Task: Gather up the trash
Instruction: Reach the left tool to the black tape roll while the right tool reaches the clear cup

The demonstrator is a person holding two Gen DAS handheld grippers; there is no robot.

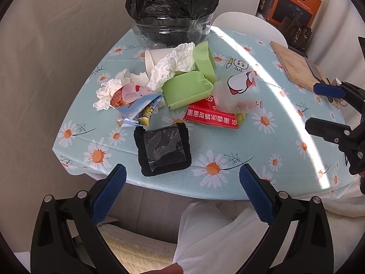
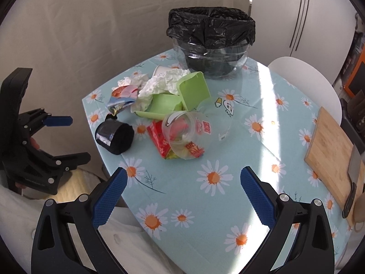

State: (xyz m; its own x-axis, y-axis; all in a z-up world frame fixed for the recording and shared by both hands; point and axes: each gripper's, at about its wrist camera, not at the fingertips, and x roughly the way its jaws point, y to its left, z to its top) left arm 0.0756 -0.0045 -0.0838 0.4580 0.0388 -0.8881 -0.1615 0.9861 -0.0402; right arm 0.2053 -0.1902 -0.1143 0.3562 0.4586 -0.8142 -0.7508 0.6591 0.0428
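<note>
- The trash sits heaped on the daisy-print tablecloth, gathered toward the table's far-left corner just in front of the bin, a clear tub lined with a black bag.
- In the heap: a white paper cup lying on its side, crumpled white tissues draped over it, and two pale green plastic box halves touching each other.
- A clear plastic cup with a cartoon print lies on its side (mouth toward the right wrist camera) on top of a red printed wrapper.
- At the left edge of the heap lies a crinkled blue and yellow snack bag, touching more tissue.
- A black roll with a clear plastic wrap lies nearest the table's front edge, just apart from the heap.
- The left gripper hovers off the table's edge with its blue pads spread wide, holding nothing.
- The right gripper hangs above bare tablecloth, jaws likewise wide apart and empty.
- A wooden cutting board with a knife lies well to the right; a white chair stands behind the table.
</note>
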